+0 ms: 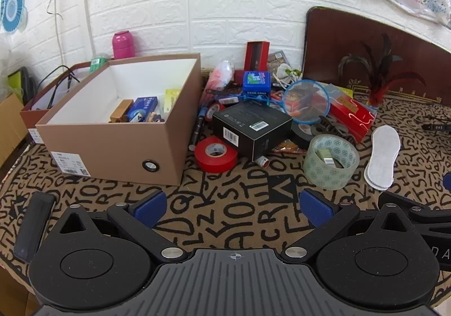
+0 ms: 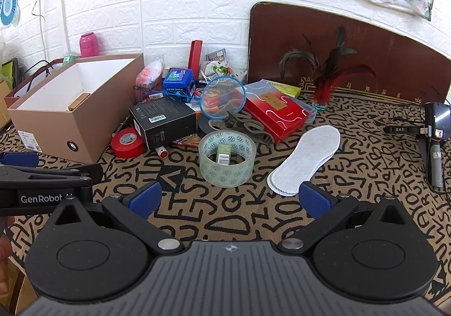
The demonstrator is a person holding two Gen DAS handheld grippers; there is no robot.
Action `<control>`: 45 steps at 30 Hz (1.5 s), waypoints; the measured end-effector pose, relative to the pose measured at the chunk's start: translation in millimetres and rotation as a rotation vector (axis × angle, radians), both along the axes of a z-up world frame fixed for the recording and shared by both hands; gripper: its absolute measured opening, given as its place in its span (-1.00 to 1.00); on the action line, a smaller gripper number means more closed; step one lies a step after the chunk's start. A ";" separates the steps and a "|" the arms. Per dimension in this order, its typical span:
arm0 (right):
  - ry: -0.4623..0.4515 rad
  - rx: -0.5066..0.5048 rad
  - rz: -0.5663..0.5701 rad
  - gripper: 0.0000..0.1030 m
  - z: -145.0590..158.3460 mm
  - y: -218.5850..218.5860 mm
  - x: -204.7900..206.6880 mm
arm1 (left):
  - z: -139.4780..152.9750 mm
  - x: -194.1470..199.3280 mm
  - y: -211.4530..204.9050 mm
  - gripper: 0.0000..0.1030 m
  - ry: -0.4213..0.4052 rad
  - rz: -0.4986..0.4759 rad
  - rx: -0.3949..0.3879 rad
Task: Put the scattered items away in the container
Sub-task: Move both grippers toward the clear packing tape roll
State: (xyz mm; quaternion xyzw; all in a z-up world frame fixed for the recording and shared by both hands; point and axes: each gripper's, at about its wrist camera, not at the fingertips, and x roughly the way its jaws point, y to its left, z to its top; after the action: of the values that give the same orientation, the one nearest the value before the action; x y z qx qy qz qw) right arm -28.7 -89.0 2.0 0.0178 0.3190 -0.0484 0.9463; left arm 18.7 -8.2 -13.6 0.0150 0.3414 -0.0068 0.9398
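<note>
Both grippers gape empty; the tape roll (image 2: 227, 158) stands on end just ahead of the right gripper (image 2: 229, 199), box (image 2: 81, 118) far left.

You see the open tan cardboard shoebox (image 1: 118, 144), upright and already holding a few small boxes. Just beside its right wall lie the red tape roll (image 1: 215, 154) and black rectangular carton (image 1: 252, 125); the clear patterned tape roll (image 2: 227, 156) stands farther right.

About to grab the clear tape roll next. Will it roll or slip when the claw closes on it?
The tape roll lies flat on its side rim, so it probably won't roll. Its glossy wall looks slippery. The small box standing loose inside may fall out on lifting.
</note>
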 end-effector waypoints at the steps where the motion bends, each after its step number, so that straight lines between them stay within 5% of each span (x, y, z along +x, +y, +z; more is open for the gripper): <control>1: 0.001 0.001 0.000 1.00 -0.8 -0.2 1.4 | -0.7 1.3 0.2 1.00 0.002 0.001 0.000; 27: 0.101 0.013 -0.007 1.00 -46.2 -20.3 69.6 | -49.0 79.9 -9.2 1.00 0.145 -0.009 0.023; 34: 0.096 0.024 -0.064 0.99 -56.8 -44.3 101.1 | -55.2 115.8 -7.9 1.00 0.151 -0.014 -0.048; 37: 0.085 0.013 -0.055 0.85 -61.3 -50.0 114.4 | -55.7 130.4 -16.0 0.94 0.142 -0.056 -0.073; 41: 0.110 0.025 -0.037 0.40 -70.5 -53.7 131.8 | -60.9 149.6 -31.8 0.64 0.153 -0.118 -0.117; 45: 0.146 0.058 -0.009 -0.01 -81.1 -54.8 143.5 | -67.6 157.6 -42.2 0.60 0.175 -0.116 -0.117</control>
State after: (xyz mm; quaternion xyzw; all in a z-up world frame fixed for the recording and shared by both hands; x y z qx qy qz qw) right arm 114.8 -143.7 -79.2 0.0428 0.3885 -0.0446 0.9194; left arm 176.3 -50.4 -81.2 -0.0207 0.4196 -0.0821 0.9037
